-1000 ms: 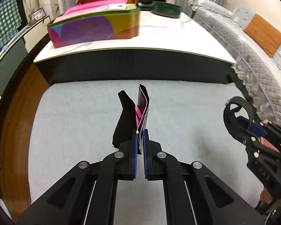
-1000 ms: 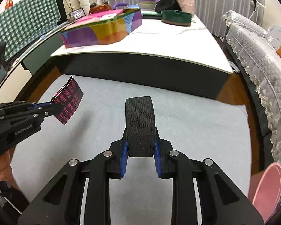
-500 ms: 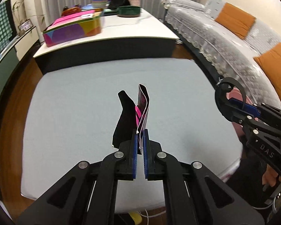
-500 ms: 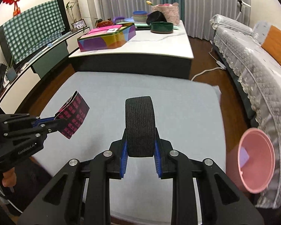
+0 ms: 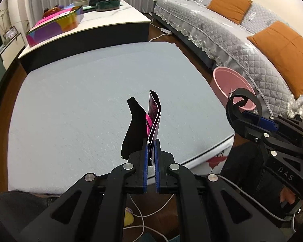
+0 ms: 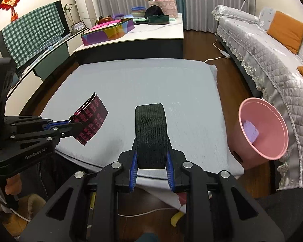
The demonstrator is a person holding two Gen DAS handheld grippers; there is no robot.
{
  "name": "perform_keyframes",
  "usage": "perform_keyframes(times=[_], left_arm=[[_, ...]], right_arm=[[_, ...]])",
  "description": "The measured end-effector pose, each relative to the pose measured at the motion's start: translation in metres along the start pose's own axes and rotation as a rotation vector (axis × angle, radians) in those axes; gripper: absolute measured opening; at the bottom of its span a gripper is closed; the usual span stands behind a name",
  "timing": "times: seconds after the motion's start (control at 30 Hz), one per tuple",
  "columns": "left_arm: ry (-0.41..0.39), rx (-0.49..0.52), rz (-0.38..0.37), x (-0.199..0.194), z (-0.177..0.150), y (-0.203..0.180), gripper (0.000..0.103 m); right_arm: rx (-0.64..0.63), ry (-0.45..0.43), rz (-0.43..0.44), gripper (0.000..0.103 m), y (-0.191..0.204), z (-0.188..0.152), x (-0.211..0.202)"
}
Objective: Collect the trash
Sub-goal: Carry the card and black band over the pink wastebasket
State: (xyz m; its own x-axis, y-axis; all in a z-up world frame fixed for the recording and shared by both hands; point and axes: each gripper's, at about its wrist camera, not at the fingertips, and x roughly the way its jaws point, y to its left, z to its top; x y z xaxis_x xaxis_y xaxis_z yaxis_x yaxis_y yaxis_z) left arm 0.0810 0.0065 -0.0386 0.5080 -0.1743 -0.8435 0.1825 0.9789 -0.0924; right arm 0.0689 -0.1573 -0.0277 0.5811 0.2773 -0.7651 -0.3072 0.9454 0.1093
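Both claws carrying trash above the grey pad

The left claw (image 5: pixel 151 157) is pinching a black-and-pink wrapper (image 6: pixel 90 121); the right claw (image 6: pixel 151 168) is clamping a black strap loop (image 6: pixel 151 136), with the pink bin (image 6: pixel 261 136) standing just beside the pad (image 6: pixel 143 84).

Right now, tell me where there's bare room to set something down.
The grey padded mat lies bare from the white-topped table to its near edge. That table's far end is crowded with bowls; the pink bin holds one purple scrap.
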Motion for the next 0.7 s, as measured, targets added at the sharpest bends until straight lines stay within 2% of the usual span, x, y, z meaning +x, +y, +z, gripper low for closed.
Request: perform_keyframes(times=[0.3, 0.5, 0.7], left_arm=[[-0.012, 0.060, -0.021, 0.001, 0.021, -0.034, 0.005], [-0.046, 0.133, -0.085, 0.009, 0.074, -0.080, 0.005], [-0.066, 0.226, -0.156, 0.033, 0.144, -0.148, 0.005]], right_arm=[[0.069, -0.036, -0.023, 0.024, -0.034, 0.004, -0.010], [0.169, -0.090, -0.118, 0.024, -0.093, 0.024, -0.020], [0.266, -0.131, -0.212, 0.024, -0.159, 0.047, -0.028]])
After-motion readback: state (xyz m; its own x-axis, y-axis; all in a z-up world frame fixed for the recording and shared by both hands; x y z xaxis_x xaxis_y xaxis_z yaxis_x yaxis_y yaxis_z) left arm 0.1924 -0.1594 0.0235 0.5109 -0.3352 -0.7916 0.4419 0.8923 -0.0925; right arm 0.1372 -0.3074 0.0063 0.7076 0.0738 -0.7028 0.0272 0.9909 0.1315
